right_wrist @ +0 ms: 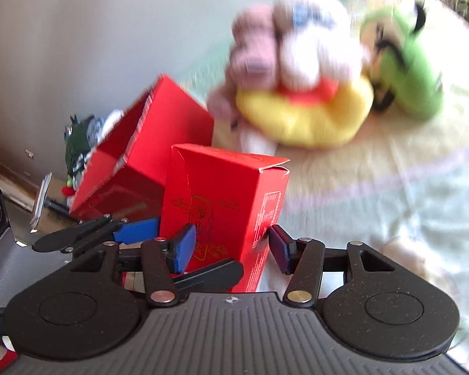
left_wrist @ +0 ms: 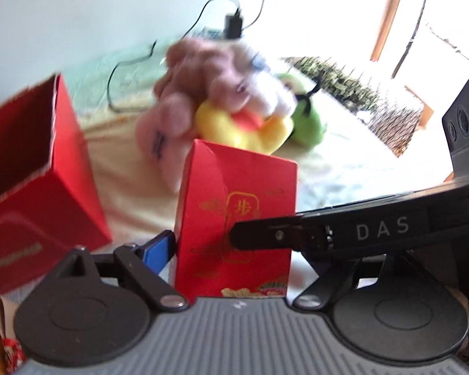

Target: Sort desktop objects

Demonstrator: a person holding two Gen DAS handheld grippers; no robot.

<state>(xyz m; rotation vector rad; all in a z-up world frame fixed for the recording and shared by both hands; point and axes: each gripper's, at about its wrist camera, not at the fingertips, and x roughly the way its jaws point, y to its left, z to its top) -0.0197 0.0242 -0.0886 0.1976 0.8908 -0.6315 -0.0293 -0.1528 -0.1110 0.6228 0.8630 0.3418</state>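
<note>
A counter [right_wrist: 390, 193] covered in a pale cloth is seen in both wrist views, with a blurred heap of plush toys lying toward 12 o'clock: a pink-and-white plush [right_wrist: 294, 40] rests on top of a yellow plush [right_wrist: 306, 115], and a green plush [right_wrist: 412, 75] lies just beside them at 2 o'clock. An open red box [left_wrist: 31, 172] is tilted at 9 o'clock in the left wrist view, its mouth turned upward. A closed red carton [left_wrist: 237, 218] with gold print stands upright near the centre, just in front of the plush heap and beside the open box.

In the right wrist view the right claw [right_wrist: 231, 247] is set around the carton's lower part, a blue pad [right_wrist: 184, 247] against one face and a pad on the other corner; it appears clenched on the carton. In the left wrist view the left claw [left_wrist: 203, 247] is near the same carton, with one blue pad [left_wrist: 158, 250] just at its left side; the opposite finger is hidden behind the other tool's arm, so whether it grips cannot be told. A black cable [left_wrist: 131, 72] and charger [left_wrist: 233, 25] lie at 11 o'clock.
</note>
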